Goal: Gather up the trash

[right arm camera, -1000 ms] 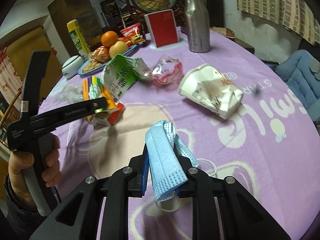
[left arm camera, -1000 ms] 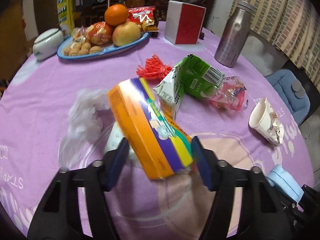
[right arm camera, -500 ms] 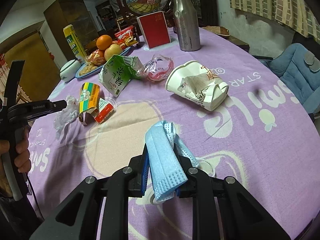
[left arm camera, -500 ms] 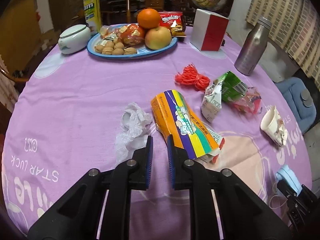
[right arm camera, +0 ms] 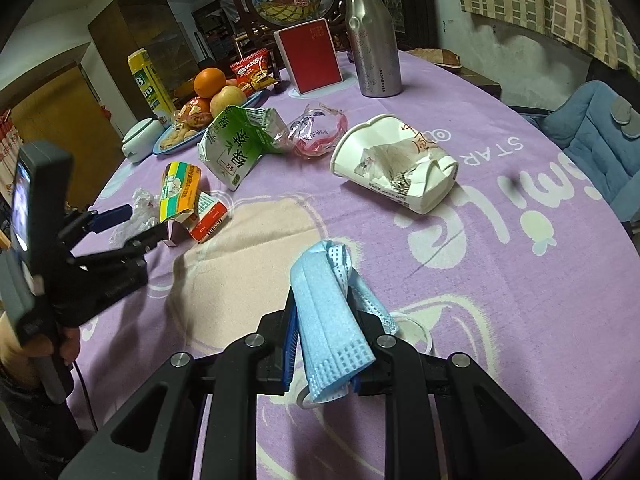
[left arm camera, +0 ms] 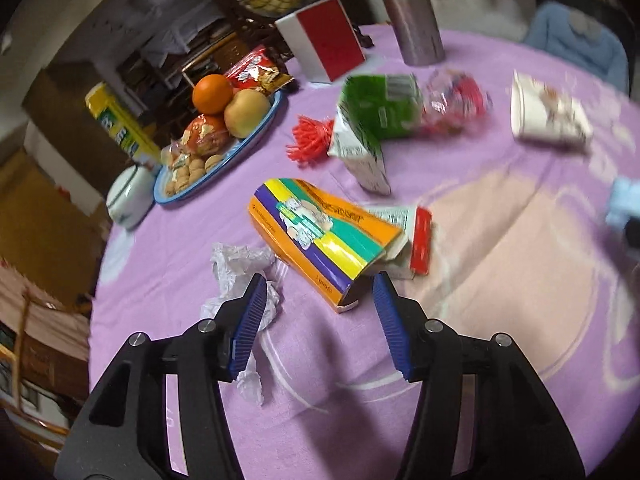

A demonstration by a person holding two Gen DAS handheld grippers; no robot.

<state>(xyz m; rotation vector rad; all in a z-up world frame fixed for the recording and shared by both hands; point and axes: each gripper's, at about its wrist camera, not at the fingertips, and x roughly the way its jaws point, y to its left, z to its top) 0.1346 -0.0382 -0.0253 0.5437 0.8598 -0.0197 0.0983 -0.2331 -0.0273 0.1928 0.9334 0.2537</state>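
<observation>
My left gripper (left arm camera: 318, 322) hangs with jaws apart just short of the orange box (left arm camera: 320, 236), whose long axis runs away up-left, open end nearest. My right gripper (right arm camera: 326, 344) is clamped on the blue mask (right arm camera: 328, 316), farther off.

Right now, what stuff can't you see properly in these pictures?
- Left view: paper cup and pink wrapper are motion-blurred; their print is unreadable.
- Left view: face mask is blurred, cut by the edge.
- Right view: the right gripper pads sit behind the mask.
- Right view: crumpled tissue is partly behind the left gripper.
</observation>
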